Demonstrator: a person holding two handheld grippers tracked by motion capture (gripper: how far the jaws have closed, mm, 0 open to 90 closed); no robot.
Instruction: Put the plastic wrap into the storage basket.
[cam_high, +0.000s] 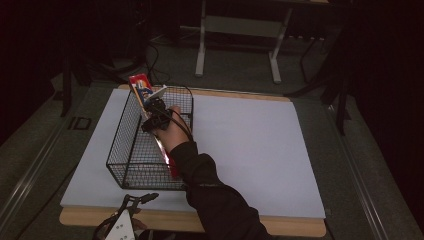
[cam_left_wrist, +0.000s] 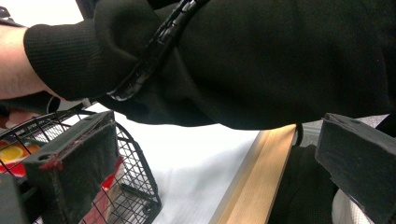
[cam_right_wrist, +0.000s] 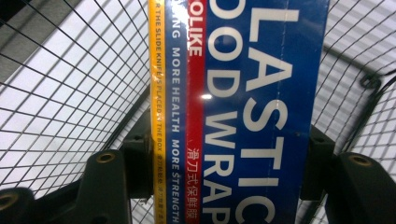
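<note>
Blue, red and yellow print on a long plastic wrap box (cam_right_wrist: 243, 112) fills the right tool's own view, where both black jaws press against the box's two sides, clamped on it. From above, the right tool (cam_high: 156, 119) holds this box (cam_high: 141, 90) tilted, its upper end sticking up past the rim of a black wire basket (cam_high: 131, 150) and its lower part running down inside along the basket's right wall. The person's right hand (cam_high: 172, 131) and dark sleeve (cam_high: 215, 195) reach in from the bottom of the high view over the basket's near right corner. The basket stands on the left part of a white sheet (cam_high: 250, 145) that covers the worktop (cam_high: 295, 227), whose wooden edge shows at the front. Low at the near edge, the left tool (cam_high: 136, 200) hangs just off the worktop; in its own view its jaws stand wide apart, with the basket's corner (cam_left_wrist: 135, 186) and the sleeve (cam_left_wrist: 280, 60) beyond them.
</note>
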